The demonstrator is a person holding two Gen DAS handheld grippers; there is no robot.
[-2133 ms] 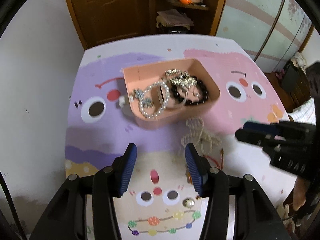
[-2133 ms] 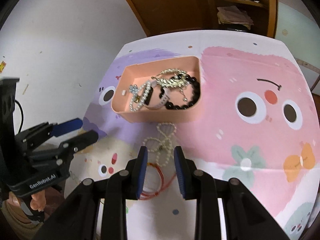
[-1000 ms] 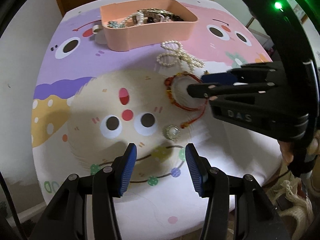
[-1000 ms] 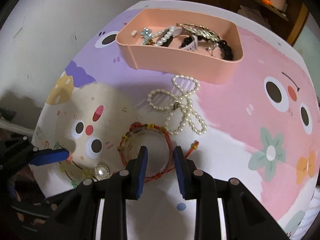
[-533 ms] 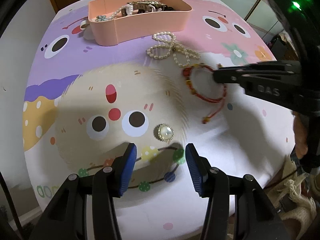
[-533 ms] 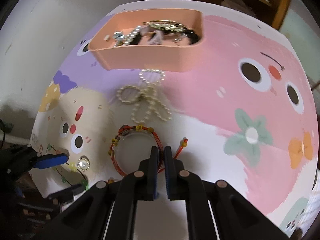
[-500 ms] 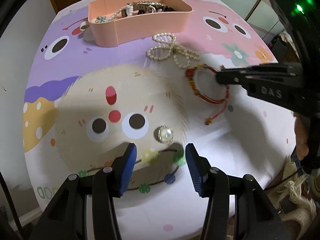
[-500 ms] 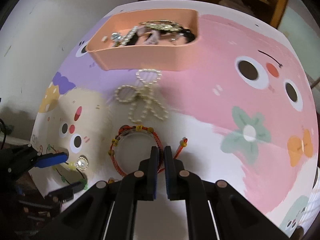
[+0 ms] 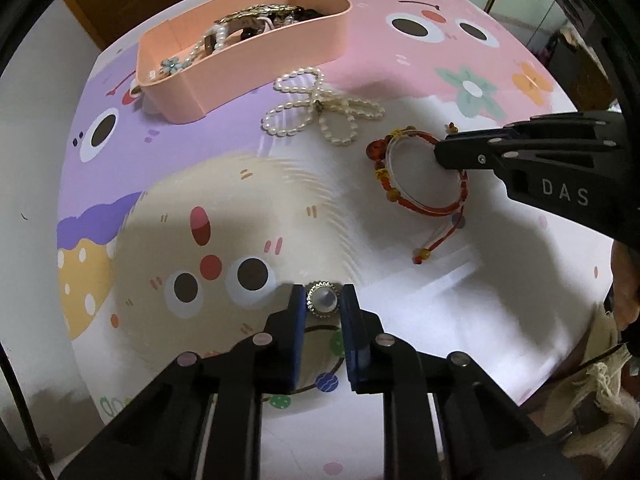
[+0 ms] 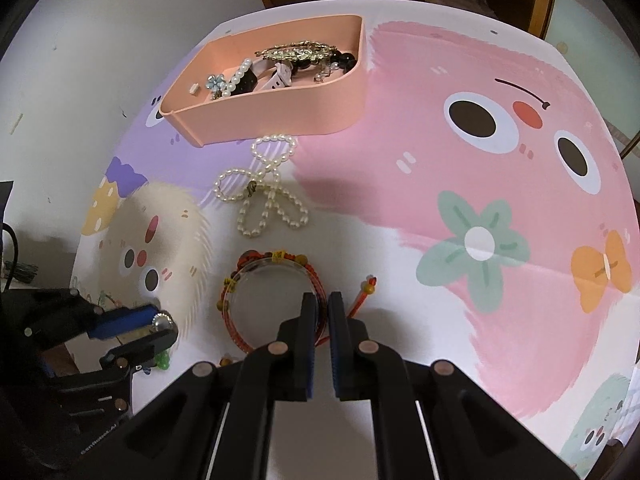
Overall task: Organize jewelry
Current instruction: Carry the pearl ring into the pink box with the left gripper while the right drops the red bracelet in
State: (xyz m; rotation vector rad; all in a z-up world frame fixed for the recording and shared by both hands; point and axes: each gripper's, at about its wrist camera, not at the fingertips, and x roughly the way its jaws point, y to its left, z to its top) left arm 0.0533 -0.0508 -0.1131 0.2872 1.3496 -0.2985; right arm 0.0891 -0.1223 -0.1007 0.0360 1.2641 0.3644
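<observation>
On the table [image 10: 460, 184], the tray [image 10: 280, 120] sits toward the far edge with jewelry piled in it. Just in front of the tray lies the pearl string [image 10: 260, 196]. Nearer the front edge lies the corded bracelet [image 10: 240, 280], and left of it, toward the near left corner, the round brooch [image 9: 325, 301].
</observation>
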